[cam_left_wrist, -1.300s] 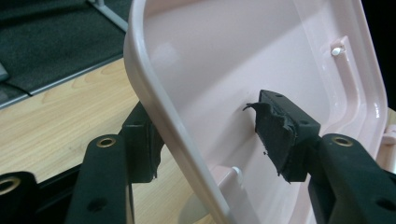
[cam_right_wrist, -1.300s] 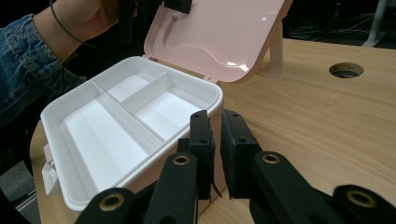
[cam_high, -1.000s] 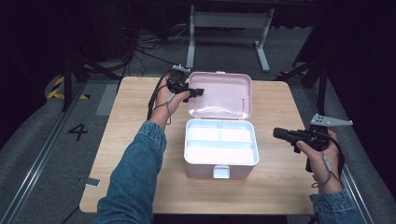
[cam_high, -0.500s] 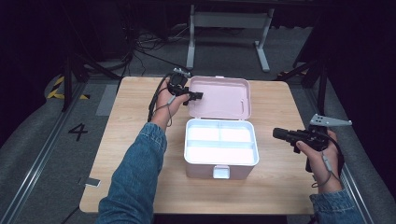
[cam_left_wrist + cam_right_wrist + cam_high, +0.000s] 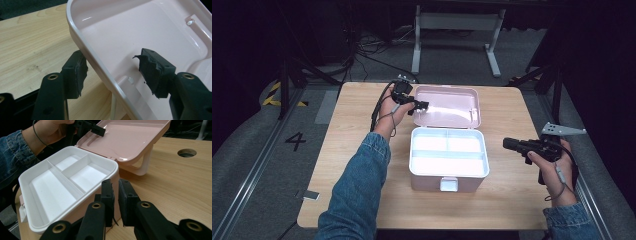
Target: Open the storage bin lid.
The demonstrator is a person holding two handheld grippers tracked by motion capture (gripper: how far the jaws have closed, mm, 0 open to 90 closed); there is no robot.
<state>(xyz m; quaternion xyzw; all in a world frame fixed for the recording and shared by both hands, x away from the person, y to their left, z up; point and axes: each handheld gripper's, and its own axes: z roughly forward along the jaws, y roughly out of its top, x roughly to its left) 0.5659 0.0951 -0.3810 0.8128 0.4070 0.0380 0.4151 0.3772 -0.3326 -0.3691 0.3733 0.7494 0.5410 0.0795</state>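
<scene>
— Looking down from the high view, what sits on the pale wooden table (image 5: 347, 150)?

— A pink plastic storage box (image 5: 449, 159) with rounded corners stands near the middle, its white divided tray (image 5: 447, 152) exposed. The pink hinged lid (image 5: 449, 106) is folded back behind the box, inner face up.

— Where is the left gripper (image 5: 419, 105)?

— At the lid's left edge. In the left gripper view the lid's rim (image 5: 100, 66) runs between the two black pads (image 5: 75, 72): one pad stands outside over the table, the other over the lid's inner face. Neither pad presses on the rim; the jaws stand apart and have just been opening.

— And the right gripper (image 5: 508, 144)?

— Off to the right of the box, apart from it, pointing level toward its right wall. In the right gripper view its pads (image 5: 108, 195) stand close together with a narrow slit between them and nothing in it.

— How is the tray laid out?

— Seen from the right gripper view, one long compartment (image 5: 50, 192) runs along the front and two smaller ones (image 5: 82, 173) lie toward the hinge side. All three look bare white.

— Anything else on the box?

— A small white latch (image 5: 449, 184) hangs at the middle of the front wall, and a pale handle (image 5: 143, 162) under the lid rests on the table.
</scene>
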